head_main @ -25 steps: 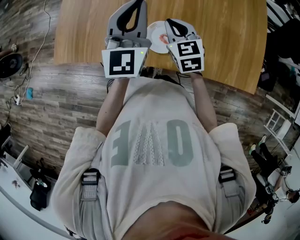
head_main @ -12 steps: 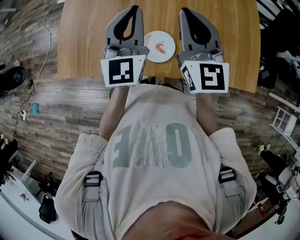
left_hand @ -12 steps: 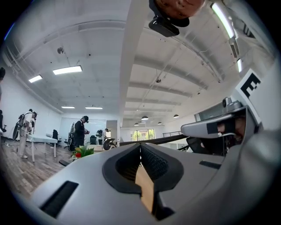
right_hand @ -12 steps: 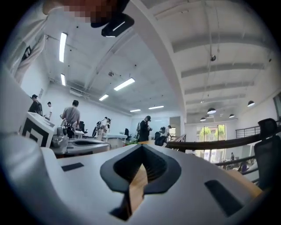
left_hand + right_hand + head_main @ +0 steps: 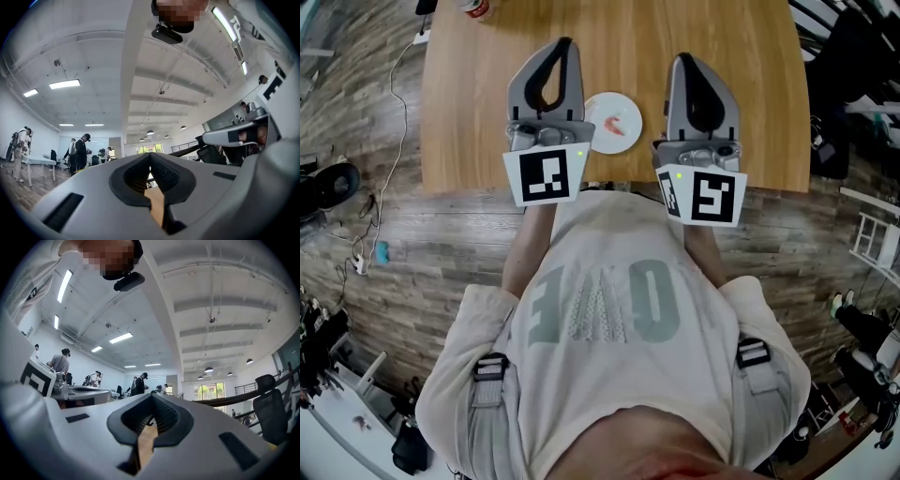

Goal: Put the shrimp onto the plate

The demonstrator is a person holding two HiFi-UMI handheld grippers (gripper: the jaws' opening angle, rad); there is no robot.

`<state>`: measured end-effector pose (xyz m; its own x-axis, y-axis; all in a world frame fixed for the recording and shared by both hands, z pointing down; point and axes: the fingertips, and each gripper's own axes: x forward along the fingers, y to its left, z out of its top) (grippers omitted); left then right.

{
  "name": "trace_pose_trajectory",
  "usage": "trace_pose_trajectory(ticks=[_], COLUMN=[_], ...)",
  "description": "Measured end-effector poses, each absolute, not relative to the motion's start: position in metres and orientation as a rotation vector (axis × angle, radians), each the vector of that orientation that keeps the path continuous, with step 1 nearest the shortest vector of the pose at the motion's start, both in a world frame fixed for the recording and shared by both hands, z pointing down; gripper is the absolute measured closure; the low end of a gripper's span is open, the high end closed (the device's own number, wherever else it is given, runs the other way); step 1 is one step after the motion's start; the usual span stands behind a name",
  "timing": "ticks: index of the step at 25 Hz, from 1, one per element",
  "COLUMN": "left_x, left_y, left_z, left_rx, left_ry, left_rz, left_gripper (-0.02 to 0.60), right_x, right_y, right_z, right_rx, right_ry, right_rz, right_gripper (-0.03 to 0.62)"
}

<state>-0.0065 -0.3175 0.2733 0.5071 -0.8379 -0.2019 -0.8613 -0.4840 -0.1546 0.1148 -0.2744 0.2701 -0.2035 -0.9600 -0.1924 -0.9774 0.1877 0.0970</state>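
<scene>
A pink shrimp (image 5: 615, 125) lies on a small white plate (image 5: 592, 106) on the wooden table (image 5: 750, 94), near its front edge. My left gripper (image 5: 562, 44) is held up to the left of the plate, jaws shut and nothing in them. My right gripper (image 5: 684, 59) is held up to the right of the plate, also shut and empty. Both gripper views point up into the room. In the left gripper view the left gripper (image 5: 151, 157) has its pads together. The right gripper (image 5: 152, 398) shows the same in its own view, with a sliver of table behind.
A red and white object (image 5: 474, 7) stands at the table's far left corner. A cable (image 5: 394, 84) runs over the wood floor at the left. Several people (image 5: 80, 152) stand in the room behind, by desks.
The right gripper has moved from over the plate to its right side. The plate and shrimp now show whole between the two grippers, which stand further apart.
</scene>
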Motion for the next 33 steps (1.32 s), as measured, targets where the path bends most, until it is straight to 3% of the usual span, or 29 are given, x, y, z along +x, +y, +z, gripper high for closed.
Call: trace_pose_trajectory(ticks=[33], left_x=[0.006], left_y=[-0.310], left_z=[0.266], left_rx=[-2.501], left_ry=[1.407], left_rz=[0.133], left_gripper=[0.572], right_x=[0.131], right_y=[-0.279], right_z=[0.285], right_rx=[-1.960], right_ry=[2.359], right_rz=[0.236], right_gripper=[0.576])
